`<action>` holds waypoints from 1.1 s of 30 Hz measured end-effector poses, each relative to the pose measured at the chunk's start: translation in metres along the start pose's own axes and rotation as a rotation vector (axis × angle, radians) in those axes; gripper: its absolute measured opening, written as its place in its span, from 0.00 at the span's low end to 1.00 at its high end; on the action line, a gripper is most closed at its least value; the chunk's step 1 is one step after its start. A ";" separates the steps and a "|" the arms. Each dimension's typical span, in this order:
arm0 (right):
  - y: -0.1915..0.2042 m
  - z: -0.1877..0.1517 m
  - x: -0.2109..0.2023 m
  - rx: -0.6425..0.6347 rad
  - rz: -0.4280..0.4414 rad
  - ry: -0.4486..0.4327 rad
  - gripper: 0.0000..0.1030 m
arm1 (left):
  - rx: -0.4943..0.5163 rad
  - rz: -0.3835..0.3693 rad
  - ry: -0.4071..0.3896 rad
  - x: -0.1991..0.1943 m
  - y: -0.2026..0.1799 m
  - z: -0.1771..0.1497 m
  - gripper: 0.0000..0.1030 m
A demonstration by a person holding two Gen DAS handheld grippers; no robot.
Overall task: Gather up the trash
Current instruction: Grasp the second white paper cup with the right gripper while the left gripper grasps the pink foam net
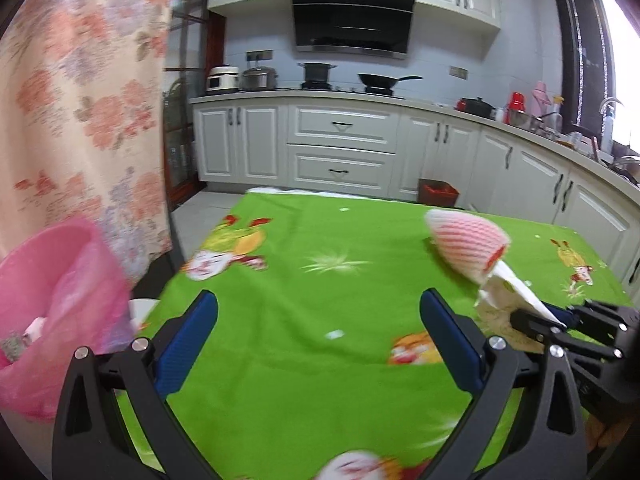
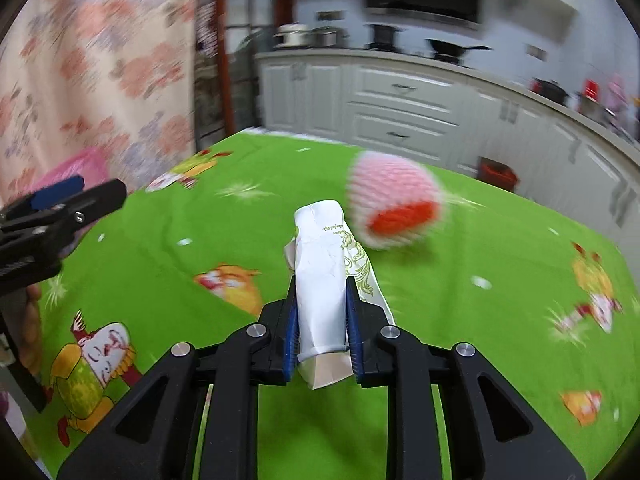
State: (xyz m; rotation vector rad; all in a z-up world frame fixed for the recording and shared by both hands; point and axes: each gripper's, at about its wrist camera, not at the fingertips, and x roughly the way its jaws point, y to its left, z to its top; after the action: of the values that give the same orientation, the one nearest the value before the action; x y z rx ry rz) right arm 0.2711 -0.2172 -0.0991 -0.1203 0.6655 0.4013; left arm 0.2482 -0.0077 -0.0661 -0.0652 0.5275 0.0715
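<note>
A crumpled white paper wrapper (image 2: 322, 276) with gold print is pinched between the blue pads of my right gripper (image 2: 322, 316), which is shut on it above the green tablecloth (image 2: 280, 200). From the left wrist view the same wrapper (image 1: 506, 294) shows at the right, held by the right gripper (image 1: 538, 322). Just beyond it lies a pink and white foam fruit net (image 2: 394, 200) (image 1: 466, 242) on the cloth. My left gripper (image 1: 318, 340) stands open over bare cloth with nothing between its fingers. A pink bin (image 1: 52, 312) with a plastic liner sits at the left.
The table with the green cartoon tablecloth (image 1: 300, 240) ends ahead, with tiled floor and white kitchen cabinets (image 1: 340, 148) beyond. A floral curtain (image 1: 88, 100) hangs at the left. A small red-lined bin (image 1: 438, 192) stands on the floor by the cabinets.
</note>
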 end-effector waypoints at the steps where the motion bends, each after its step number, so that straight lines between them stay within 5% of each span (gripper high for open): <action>1: -0.011 -0.003 -0.007 0.037 -0.022 -0.010 0.21 | 0.005 -0.012 0.002 0.005 -0.011 0.003 0.95; 12: -0.093 -0.021 -0.033 0.214 -0.202 -0.057 0.21 | 0.020 -0.060 0.062 0.073 -0.115 0.025 0.95; 22: -0.132 -0.031 -0.051 0.342 -0.228 -0.119 0.21 | -0.068 0.001 0.125 0.140 -0.173 0.052 0.95; 27: -0.138 -0.032 -0.054 0.374 -0.219 -0.130 0.21 | -0.031 0.037 0.164 0.166 -0.193 0.057 0.95; 30: -0.140 -0.033 -0.053 0.381 -0.214 -0.126 0.21 | -0.003 0.048 0.186 0.173 -0.196 0.052 0.81; 32: -0.139 -0.034 -0.053 0.389 -0.211 -0.124 0.21 | 0.016 0.016 0.222 0.177 -0.195 0.048 0.55; 33: -0.139 -0.035 -0.053 0.393 -0.210 -0.124 0.21 | 0.023 0.012 0.219 0.174 -0.193 0.046 0.51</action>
State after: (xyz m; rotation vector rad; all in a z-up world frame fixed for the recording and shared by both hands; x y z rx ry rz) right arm 0.2688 -0.3697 -0.0957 0.2053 0.5914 0.0707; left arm 0.4380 -0.1866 -0.1057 -0.0478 0.7477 0.0702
